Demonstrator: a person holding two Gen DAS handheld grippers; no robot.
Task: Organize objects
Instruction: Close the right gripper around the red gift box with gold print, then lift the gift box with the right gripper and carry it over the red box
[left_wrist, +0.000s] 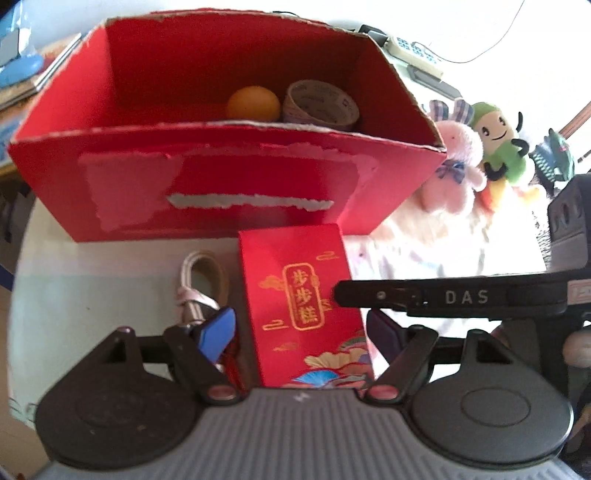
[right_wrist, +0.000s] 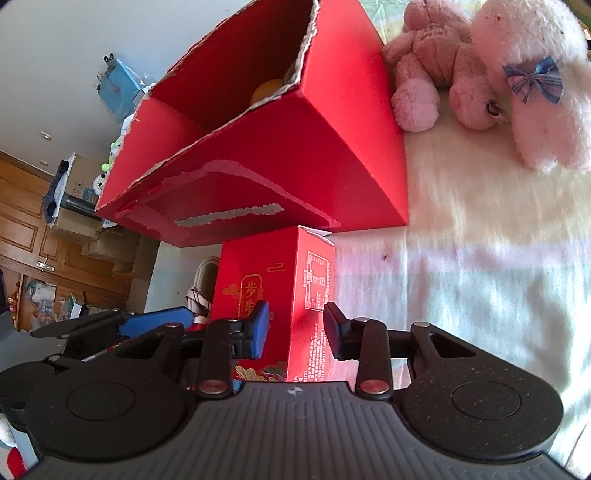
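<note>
A small red gift box (left_wrist: 295, 295) with gold characters stands just in front of the big open red carton (left_wrist: 221, 192). An orange ball (left_wrist: 253, 103) and a tape roll (left_wrist: 319, 101) lie inside the carton. My left gripper (left_wrist: 301, 332) is open, its blue pads standing on either side of the small box, clear of it. My right gripper (right_wrist: 295, 325) is shut on the small red box (right_wrist: 280, 288), pinching its thin sides. One right finger (left_wrist: 443, 295) reaches in from the right and lies on the box's front.
A coiled white cable (left_wrist: 201, 284) lies left of the small box. A pink plush rabbit (right_wrist: 480, 74) and a green plush figure (left_wrist: 498, 144) sit right of the carton on the white cloth (right_wrist: 480, 277). Books and clutter lie behind the carton.
</note>
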